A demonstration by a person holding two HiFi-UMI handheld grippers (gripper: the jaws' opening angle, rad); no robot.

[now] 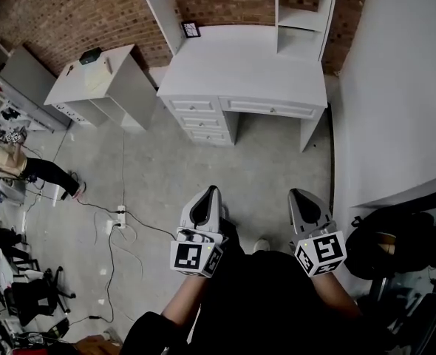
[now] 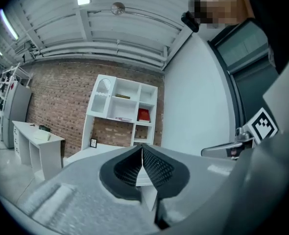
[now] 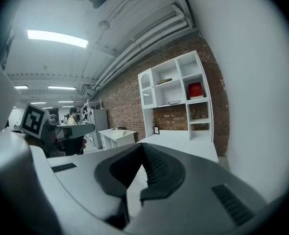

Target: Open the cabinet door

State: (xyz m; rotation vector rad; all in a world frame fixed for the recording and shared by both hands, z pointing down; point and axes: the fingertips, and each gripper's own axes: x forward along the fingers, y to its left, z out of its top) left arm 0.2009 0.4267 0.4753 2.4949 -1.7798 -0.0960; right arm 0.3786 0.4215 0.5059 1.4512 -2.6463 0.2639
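A white desk (image 1: 240, 69) with a shelf hutch stands against the brick wall, some way ahead of me. The hutch has an arched cabinet door (image 2: 102, 89) at its upper left, also seen in the right gripper view (image 3: 145, 84), and it looks closed. Drawers (image 1: 196, 117) sit under the desk top on the left. My left gripper (image 1: 211, 192) and right gripper (image 1: 300, 196) are held side by side over the floor, well short of the desk. Both point at the desk. The left gripper (image 2: 142, 149) and the right gripper (image 3: 143, 146) are shut with nothing between the pads.
A second white desk (image 1: 92, 80) stands left of the hutch desk. Cables and a power strip (image 1: 120, 217) lie on the floor at my left. A white wall (image 1: 395, 87) runs along the right, with a dark bag (image 1: 395, 250) beside me. A person (image 1: 18, 165) is at the far left.
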